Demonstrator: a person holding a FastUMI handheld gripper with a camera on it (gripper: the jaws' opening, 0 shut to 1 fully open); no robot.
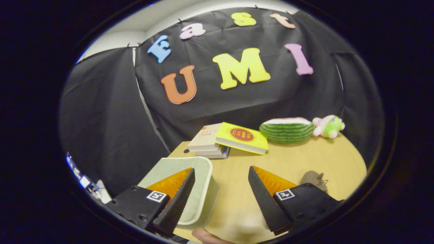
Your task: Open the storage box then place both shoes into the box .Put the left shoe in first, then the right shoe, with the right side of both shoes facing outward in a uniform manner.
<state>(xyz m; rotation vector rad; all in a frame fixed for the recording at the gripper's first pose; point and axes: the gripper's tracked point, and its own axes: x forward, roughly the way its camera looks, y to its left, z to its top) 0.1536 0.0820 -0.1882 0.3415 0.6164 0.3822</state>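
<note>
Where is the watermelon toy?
In the gripper view, the watermelon toy lies at the table's far edge, beyond the open jaws, between the yellow book and the small plush toy.

I see my gripper (222, 193) spread empty over a smooth matt wood table (305, 159), pale matt plastic storage box (203, 196), glossy paper books (242, 137), plush toy (328, 126), creased cloth wall (101, 118)

Under my wide-apart jaws lies the pale tan wooden worktop (288, 162). By my left finger sits the pale mint-green plastic storage box (200, 189), off-white at the rim. Beyond the box: a beige paperback book (206, 137), a bright yellow book with a red-orange round emblem (242, 137), a dark-and-light green striped watermelon-slice cushion (286, 130), a pink-and-green plush toy (329, 126).
</note>
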